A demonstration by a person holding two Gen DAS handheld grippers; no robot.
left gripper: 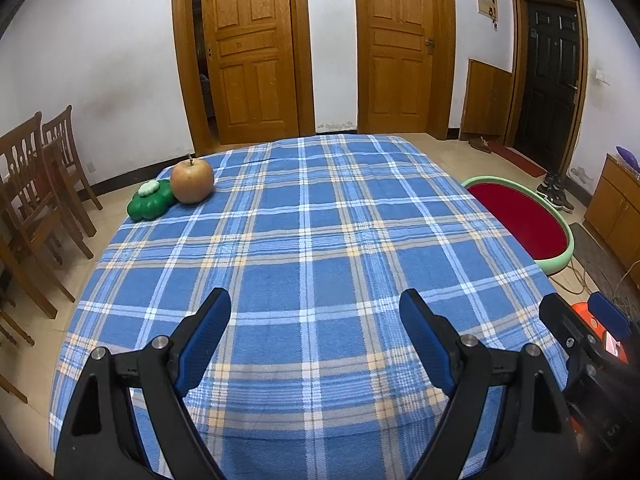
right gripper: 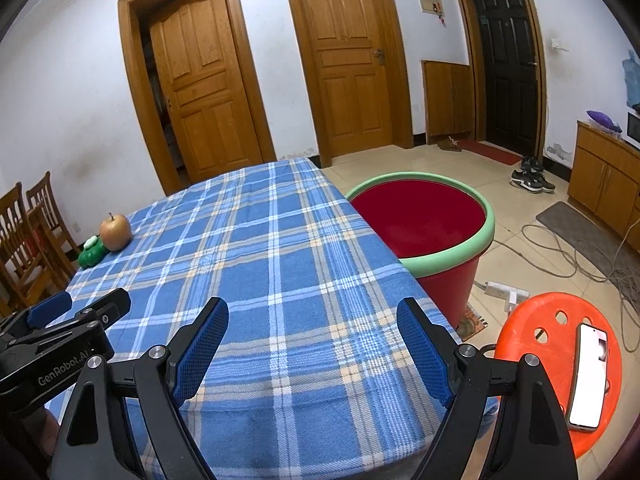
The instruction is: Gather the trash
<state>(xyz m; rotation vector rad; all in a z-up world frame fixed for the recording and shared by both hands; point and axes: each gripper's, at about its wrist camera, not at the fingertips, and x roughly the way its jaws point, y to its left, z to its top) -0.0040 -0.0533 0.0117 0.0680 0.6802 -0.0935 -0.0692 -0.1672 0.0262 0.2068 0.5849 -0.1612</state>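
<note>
Both the left gripper (left gripper: pixel 315 314) and the right gripper (right gripper: pixel 313 322) are held wide apart over the plaid tablecloth (left gripper: pixel 320 240), with nothing between the jaws. An apple (left gripper: pixel 192 181) and a green clover-shaped toy (left gripper: pixel 151 200) are seen touching at the far left corner, well apart from the red bucket (right gripper: pixel 420 220) beside the table. The apple is judged firm, smooth and apt to roll, so it is best taken across its widest part; the toy looks light.

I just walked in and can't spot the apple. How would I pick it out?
Find the table with the blue plaid cloth. At its far left corner sits the apple, touching a green toy. It is the round yellow-brown one with a stem.
</note>
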